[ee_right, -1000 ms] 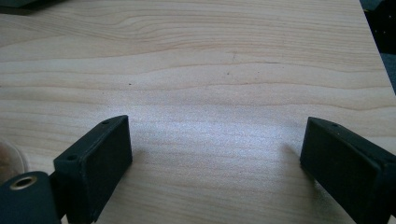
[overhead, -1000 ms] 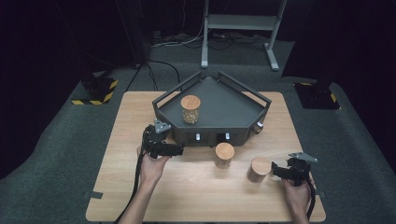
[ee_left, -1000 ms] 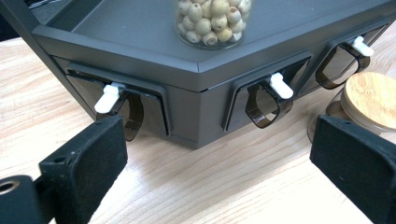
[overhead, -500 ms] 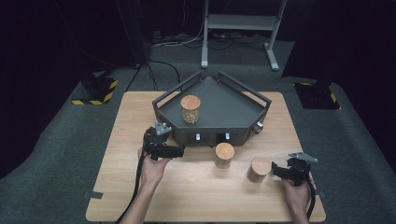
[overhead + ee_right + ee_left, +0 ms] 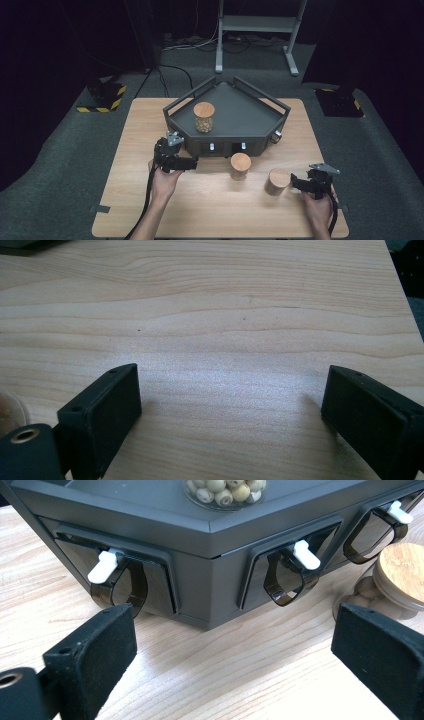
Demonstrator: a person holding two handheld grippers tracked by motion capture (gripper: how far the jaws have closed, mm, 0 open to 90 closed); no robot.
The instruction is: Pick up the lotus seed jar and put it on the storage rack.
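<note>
Nothing has moved: both hand-held grippers, left (image 5: 192, 163) and right (image 5: 294, 181), gape empty; wood-lidded jar (image 5: 277, 181) beside right, desk (image 5: 210, 210) bare nearby.

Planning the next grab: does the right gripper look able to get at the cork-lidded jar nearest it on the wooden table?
Probably yes. The right gripper is open, just beside the cork-lidded jar, with bare wooden table around and nothing between. Its jaws point past the jar, so it likely needs turning.
</note>
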